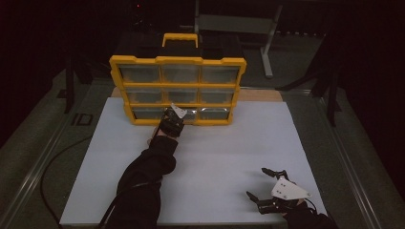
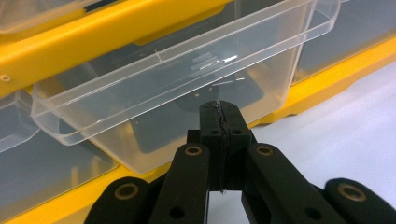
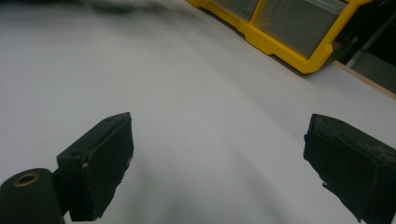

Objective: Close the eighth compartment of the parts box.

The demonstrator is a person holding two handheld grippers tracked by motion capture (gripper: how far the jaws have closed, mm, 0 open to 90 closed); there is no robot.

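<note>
Jaws pressed together, the left gripper [image 2: 219, 122] meets the clear plastic drawer [image 2: 187, 79], pulled partway out of the yellow nine-drawer organiser [image 1: 177, 90]; the drawer's long axis points back toward those jaws. The right gripper [image 3: 219, 163] gapes wide over the white tabletop [image 1: 215, 157]. Dark room beyond.

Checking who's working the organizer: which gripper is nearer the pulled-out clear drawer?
Left. The left gripper, jaws shut, sits right at the clear drawer in the yellow organizer. The right gripper, jaws open, rests far back near the table's front edge.
</note>
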